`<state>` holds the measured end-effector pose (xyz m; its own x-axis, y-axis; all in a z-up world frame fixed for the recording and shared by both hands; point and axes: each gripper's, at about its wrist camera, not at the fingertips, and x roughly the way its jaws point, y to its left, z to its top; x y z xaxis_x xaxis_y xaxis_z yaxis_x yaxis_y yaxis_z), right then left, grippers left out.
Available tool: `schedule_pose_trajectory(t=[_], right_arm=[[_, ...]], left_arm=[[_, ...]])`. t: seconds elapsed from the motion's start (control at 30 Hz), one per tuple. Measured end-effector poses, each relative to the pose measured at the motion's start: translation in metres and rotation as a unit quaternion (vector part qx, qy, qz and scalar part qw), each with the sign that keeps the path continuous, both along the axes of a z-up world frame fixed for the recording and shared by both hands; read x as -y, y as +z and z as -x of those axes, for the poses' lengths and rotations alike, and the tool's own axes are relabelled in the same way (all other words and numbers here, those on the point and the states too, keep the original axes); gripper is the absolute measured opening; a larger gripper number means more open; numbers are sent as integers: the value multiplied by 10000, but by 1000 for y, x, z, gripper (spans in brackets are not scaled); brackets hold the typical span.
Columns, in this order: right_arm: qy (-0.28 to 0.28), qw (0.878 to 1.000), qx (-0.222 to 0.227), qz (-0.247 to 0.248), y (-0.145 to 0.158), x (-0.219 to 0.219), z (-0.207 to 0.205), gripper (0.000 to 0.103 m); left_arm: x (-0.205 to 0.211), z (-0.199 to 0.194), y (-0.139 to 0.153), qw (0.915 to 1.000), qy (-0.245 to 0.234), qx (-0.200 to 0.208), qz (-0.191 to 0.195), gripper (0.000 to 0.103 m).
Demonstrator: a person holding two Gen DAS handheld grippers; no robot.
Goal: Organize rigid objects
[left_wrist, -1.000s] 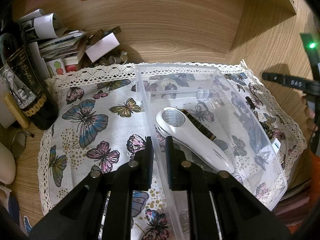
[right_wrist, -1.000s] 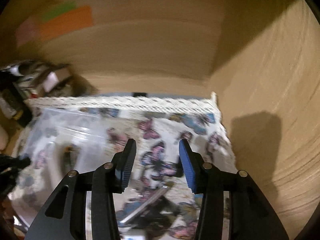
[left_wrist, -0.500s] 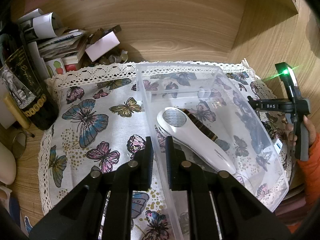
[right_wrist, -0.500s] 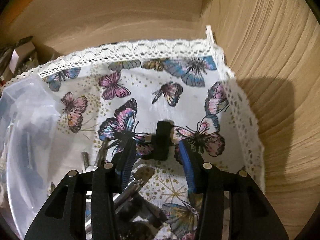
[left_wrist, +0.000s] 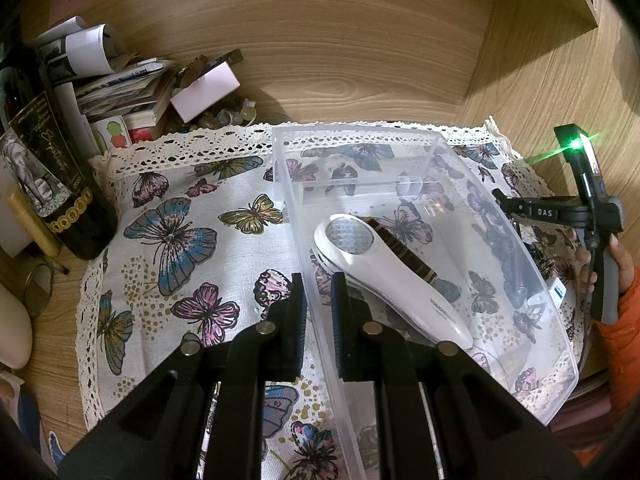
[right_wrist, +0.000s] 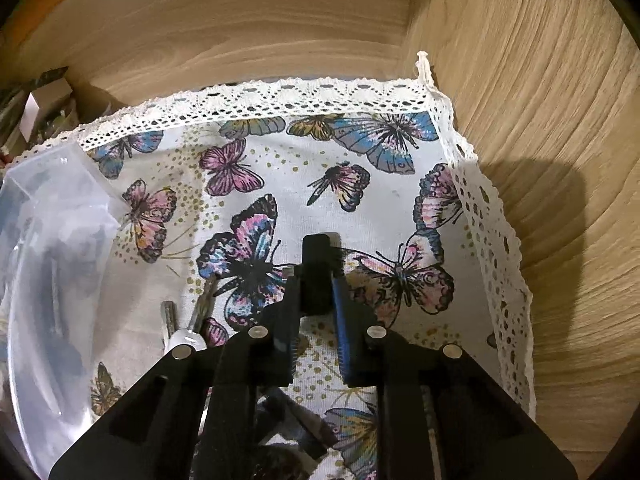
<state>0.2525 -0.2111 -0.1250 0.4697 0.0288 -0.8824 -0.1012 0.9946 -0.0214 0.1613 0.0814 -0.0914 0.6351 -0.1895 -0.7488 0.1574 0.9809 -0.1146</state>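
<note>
Along the cloth's lace edge [right_wrist: 492, 240] by the wooden wall, bare fabric lies free; the right gripper [right_wrist: 316, 292] is closing on a small black block [right_wrist: 316, 252], its lower part hidden. Left gripper [left_wrist: 318, 308] clamps the clear bin's wall [left_wrist: 308, 248], white handheld device [left_wrist: 384, 276] inside.

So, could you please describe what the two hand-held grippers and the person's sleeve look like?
Both are matte black with silver pivot pins. The left hand-held gripper has dark ribbed pads; the right hand-held gripper has blue ribbed ones. From the side it shows white "DAS" lettering, a green light and a grey handle. The sleeve is orange.
</note>
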Motion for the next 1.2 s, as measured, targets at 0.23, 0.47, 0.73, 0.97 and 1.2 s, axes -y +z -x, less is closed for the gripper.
schedule_pose_trajectory(t=[0.23, 0.47, 0.73, 0.97, 1.2], right_arm=[[149, 9992, 361, -2, 30, -16, 13, 14], [461, 9954, 844, -43, 70, -32, 33, 14], [954, 9871, 1269, -200, 100, -59, 52, 14], [1490, 9783, 1421, -251, 105, -92, 65, 14], [1921, 9738, 1204, -188, 89, -122, 70, 14]], left_arm=[[0, 0, 0, 10000, 3, -2, 2, 11], [-1, -1, -1, 10000, -3, 14, -3, 11], [-1, -1, -1, 10000, -6, 13, 2, 11], [-2, 0, -1, 10000, -5, 11, 17, 11], [-2, 1, 0, 10000, -14, 16, 54, 11]])
